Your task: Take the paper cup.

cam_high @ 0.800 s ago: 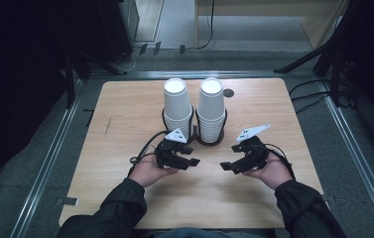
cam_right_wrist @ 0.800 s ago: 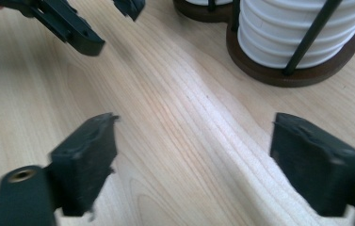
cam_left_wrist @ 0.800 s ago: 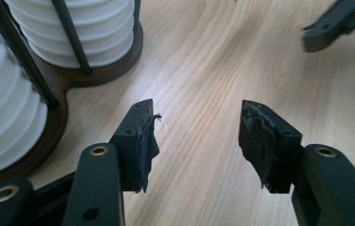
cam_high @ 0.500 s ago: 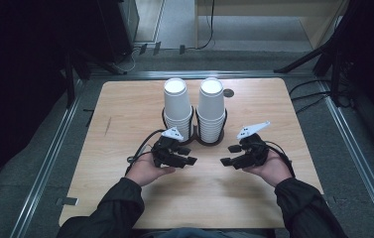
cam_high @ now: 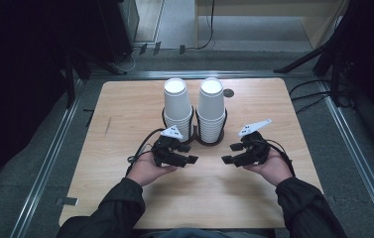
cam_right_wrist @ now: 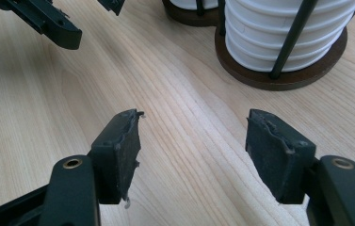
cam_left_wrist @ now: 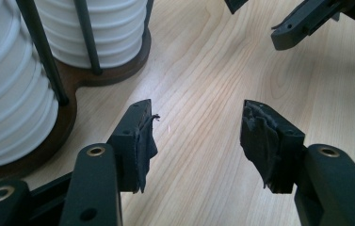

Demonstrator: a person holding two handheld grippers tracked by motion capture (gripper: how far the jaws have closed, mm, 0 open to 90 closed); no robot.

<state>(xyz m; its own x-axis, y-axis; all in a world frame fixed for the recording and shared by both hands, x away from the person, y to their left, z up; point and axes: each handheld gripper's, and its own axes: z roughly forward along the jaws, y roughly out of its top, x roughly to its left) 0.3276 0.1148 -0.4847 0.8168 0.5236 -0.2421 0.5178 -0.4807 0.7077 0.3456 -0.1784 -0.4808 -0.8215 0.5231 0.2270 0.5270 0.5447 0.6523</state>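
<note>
Two tall stacks of white paper cups, the left stack (cam_high: pixel 177 106) and the right stack (cam_high: pixel 211 108), stand upside down in a dark wooden holder (cam_high: pixel 205 140) with black wire posts at the table's middle. My left gripper (cam_high: pixel 188 153) hovers open just in front of the left stack, nothing between its pads (cam_left_wrist: pixel 143 141). My right gripper (cam_high: pixel 231 153) is open too, in front and right of the right stack, jaws empty over bare wood. The holder's base (cam_right_wrist: pixel 278 77) and stacked rims (cam_left_wrist: pixel 15 99) lie close ahead in both gripper views.
The light wooden table (cam_high: pixel 125 114) has a small dark round hole (cam_high: pixel 228 92) behind the cups. Metal rails (cam_high: pixel 50 158) border the table on both sides. Cables (cam_high: pixel 313 94) trail off at the right. Bare wood lies between and in front of the hands.
Both hands have drifted slightly away from the cup holder toward the person. Both grippers stay open.
</note>
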